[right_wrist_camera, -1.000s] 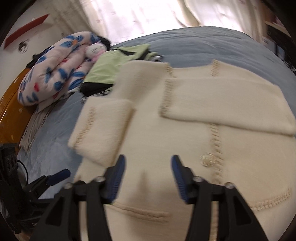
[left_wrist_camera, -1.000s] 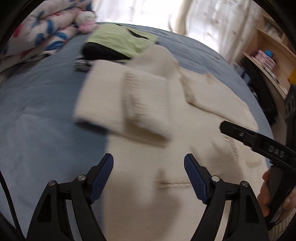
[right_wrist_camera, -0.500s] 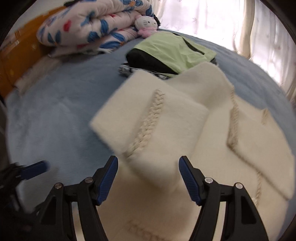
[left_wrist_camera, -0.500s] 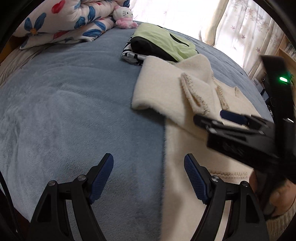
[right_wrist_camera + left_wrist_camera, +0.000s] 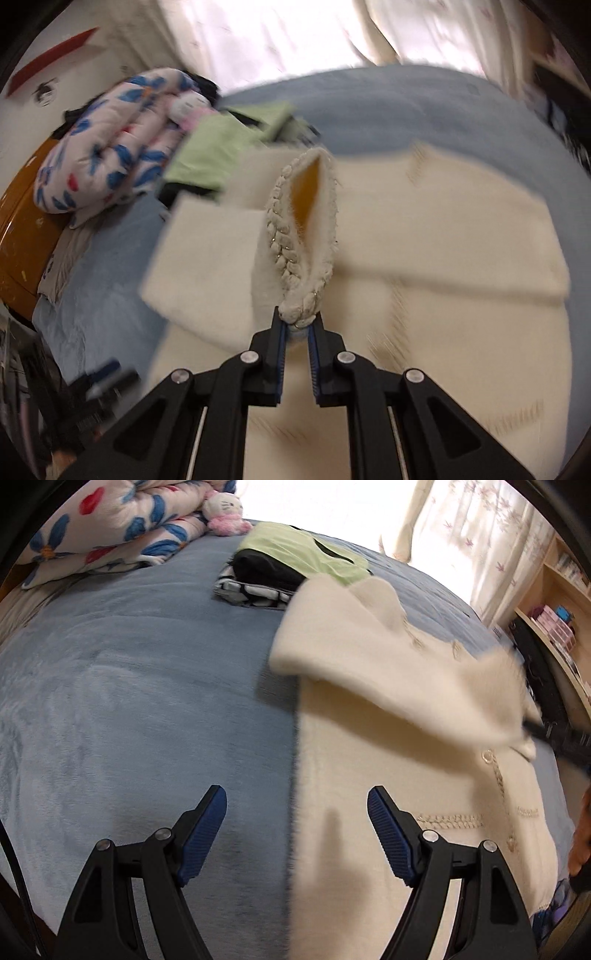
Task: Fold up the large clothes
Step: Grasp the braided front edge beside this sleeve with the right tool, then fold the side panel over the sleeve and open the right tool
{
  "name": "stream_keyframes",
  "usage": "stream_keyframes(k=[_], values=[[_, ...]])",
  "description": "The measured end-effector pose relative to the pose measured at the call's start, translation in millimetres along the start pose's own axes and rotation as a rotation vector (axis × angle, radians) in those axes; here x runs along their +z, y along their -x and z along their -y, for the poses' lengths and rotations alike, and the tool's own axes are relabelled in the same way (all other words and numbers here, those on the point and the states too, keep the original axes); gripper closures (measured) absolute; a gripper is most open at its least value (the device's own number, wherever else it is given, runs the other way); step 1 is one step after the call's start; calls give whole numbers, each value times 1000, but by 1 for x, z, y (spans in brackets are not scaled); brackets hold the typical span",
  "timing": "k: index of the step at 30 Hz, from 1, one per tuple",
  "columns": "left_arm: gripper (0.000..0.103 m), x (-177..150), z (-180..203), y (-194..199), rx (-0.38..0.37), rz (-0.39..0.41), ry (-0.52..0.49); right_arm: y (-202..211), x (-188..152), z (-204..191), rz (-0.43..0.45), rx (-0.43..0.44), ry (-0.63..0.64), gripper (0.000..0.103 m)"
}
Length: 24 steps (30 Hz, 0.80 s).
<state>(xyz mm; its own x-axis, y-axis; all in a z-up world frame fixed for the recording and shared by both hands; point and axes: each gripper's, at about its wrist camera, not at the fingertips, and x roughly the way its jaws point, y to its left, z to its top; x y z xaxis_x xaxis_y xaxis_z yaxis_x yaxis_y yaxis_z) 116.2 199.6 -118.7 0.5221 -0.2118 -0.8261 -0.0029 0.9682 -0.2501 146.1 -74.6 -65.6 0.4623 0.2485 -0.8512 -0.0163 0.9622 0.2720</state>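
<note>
I can read no text, label, brand or number from either wrist. The boxes [image 5: 550, 622] on the shelf [image 5: 554, 657] to my right are too small and blurred to make out, and the dark mark on the wall [image 5: 44, 92] is a smear.

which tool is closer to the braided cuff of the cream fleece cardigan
Right. The right tool is clamped on the braided cuff, lifting the sleeve. The left tool hangs open over the cream fleece cardigan's side edge.

Right tongs [image 5: 296, 326] just closed, gripping; left tongs [image 5: 296, 829] spread wide.
</note>
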Motion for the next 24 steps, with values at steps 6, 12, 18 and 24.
stream_keyframes(k=[6,12,18,24], values=[[26,3,18,-8,3,-20,-47,-23,-23,56,-115,31,-143,60],[26,8,26,-13,22,-28,-55,-30,10,86,-36,70,-259,35],[26,10,31,-21,44,-44,-62,-62,28,79,-49,53,-225,41],[26,17,39,-26,60,-38,-73,-29,54,-1,68,-71,173,89]])
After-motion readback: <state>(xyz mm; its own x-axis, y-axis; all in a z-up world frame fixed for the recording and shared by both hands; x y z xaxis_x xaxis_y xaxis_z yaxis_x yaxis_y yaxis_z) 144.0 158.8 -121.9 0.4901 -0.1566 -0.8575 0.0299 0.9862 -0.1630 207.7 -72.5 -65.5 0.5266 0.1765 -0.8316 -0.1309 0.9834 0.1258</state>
